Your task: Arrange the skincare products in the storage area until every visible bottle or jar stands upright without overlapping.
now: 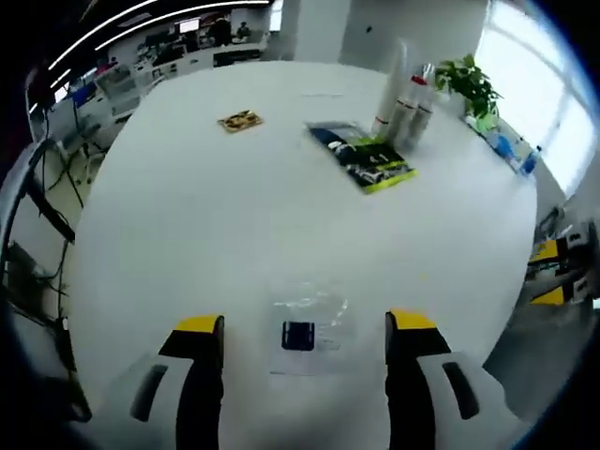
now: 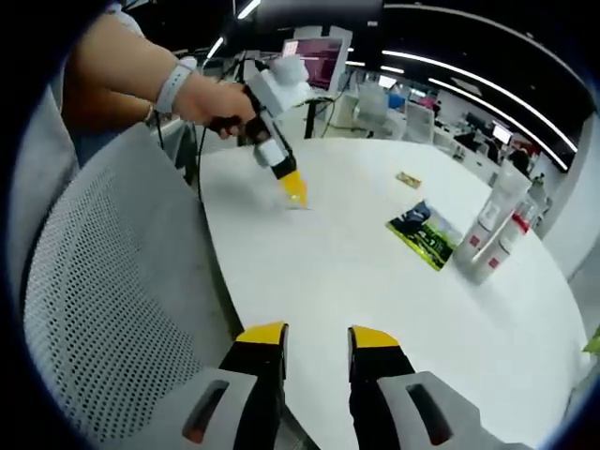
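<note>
In the left gripper view, a smooth, matte white round table [image 1: 234,216] carries everything. At its far side stand the skincare bottles [image 1: 405,105], slim white cylinders with red bands and pale caps, upright and bunched so close that they overlap to the eye. Just beside them, on the near side, lies a flat, glossy dark packet [image 1: 361,156] with green print. Well apart from the bottles, toward the far left, sits a small flat yellow-brown item [image 1: 240,120]. A leafy green plant [image 1: 469,82] rises just behind the bottles. The left gripper [image 1: 305,323] has grey jaws with yellow tips, set wide apart and holding nothing; a clear, crinkled plastic sachet [image 1: 309,333] with a dark blue label lies on the table between them. The bottles stand far beyond the jaws, up and to the right.

In the right gripper view, the right gripper [image 2: 319,336] hovers at the table's near edge, its yellow-tipped jaws a narrow gap apart and empty. The bottles [image 2: 497,225] stand upright far ahead and to the right of the jaws, with the packet [image 2: 424,234] just beside them. A grey mesh chair back [image 2: 103,309], perforated and curved, is at the left. Above it, a hand [image 2: 208,98] with a wristband grips the left gripper [image 2: 292,187], angled down so its yellow tips nearly touch the table.
</note>
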Demonstrator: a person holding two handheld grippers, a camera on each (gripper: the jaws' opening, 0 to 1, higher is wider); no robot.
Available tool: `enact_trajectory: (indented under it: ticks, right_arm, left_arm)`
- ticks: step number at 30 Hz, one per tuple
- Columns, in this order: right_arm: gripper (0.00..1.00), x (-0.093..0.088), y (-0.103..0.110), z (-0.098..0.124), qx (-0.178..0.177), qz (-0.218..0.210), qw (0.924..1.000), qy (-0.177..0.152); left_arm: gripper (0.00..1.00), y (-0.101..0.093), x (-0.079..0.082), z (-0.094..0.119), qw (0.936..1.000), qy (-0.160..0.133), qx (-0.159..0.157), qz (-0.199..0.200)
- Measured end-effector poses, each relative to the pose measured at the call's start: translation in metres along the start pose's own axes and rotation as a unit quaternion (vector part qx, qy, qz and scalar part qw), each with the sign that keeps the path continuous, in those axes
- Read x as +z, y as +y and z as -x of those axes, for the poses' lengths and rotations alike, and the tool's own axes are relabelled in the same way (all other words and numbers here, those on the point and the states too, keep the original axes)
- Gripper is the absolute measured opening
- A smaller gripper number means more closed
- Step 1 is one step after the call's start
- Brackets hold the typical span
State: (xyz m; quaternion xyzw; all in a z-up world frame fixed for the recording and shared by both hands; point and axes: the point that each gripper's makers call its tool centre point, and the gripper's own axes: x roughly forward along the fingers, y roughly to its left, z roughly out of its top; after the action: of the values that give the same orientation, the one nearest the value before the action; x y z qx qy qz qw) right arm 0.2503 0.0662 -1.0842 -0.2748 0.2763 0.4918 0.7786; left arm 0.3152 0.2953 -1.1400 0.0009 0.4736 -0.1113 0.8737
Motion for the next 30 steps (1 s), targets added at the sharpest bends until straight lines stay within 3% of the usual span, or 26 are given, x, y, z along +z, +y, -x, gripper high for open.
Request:
enact_trajectory:
  ticks: [2, 3, 6, 8, 11, 15, 17, 23, 27, 30]
  right_arm:
    - [0.23, 0.0, -0.001, 0.001, -0.003, -0.001, 1.0, 0.001]
    - [0.23, 0.0, -0.002, 0.001, -0.005, 0.0, 1.0, 0.0]
    - [0.22, 0.001, -0.003, 0.002, -0.007, 0.002, 1.0, -0.004]
    - [0.22, -0.001, -0.003, 0.001, -0.008, 0.002, 1.0, 0.0]
    - [0.21, 0.0, -0.003, 0.001, -0.006, 0.002, 1.0, -0.002]
    - [0.21, -0.001, 0.0, 0.001, -0.001, 0.008, 1.0, 0.005]
    - [0.21, 0.0, 0.0, 0.001, -0.002, 0.009, 1.0, 0.003]
    - [0.21, -0.001, -0.001, 0.001, -0.002, 0.006, 1.0, 0.003]
    - [0.21, 0.0, -0.001, 0.001, -0.002, 0.005, 1.0, 0.002]
    - [0.21, -0.001, 0.0, 0.0, -0.001, 0.006, 1.0, 0.005]
  left_arm:
    - [0.63, -0.004, -0.01, -0.001, 0.9998, 0.013, 0.002, -0.015]
    - [0.64, -0.001, -0.012, -0.001, 0.9989, 0.013, 0.014, -0.042]
    - [0.59, -0.004, -0.01, -0.002, 0.999, 0.005, 0.013, -0.042]
    - [0.56, 0.0, -0.01, -0.003, 0.9978, 0.007, 0.031, -0.058]
    - [0.52, -0.007, -0.006, -0.004, 0.9983, -0.001, 0.026, -0.053]
    - [0.36, -0.014, -0.004, -0.006, 0.9979, -0.01, 0.024, -0.06]
    - [0.36, -0.013, -0.004, -0.006, 0.9985, -0.014, 0.033, -0.042]
    - [0.35, -0.019, -0.004, -0.007, 0.9982, -0.009, 0.025, -0.054]
    - [0.35, -0.025, -0.002, -0.004, 0.9994, -0.027, 0.009, -0.017]
    - [0.35, -0.031, 0.004, 0.001, 0.9991, -0.04, 0.0, -0.015]
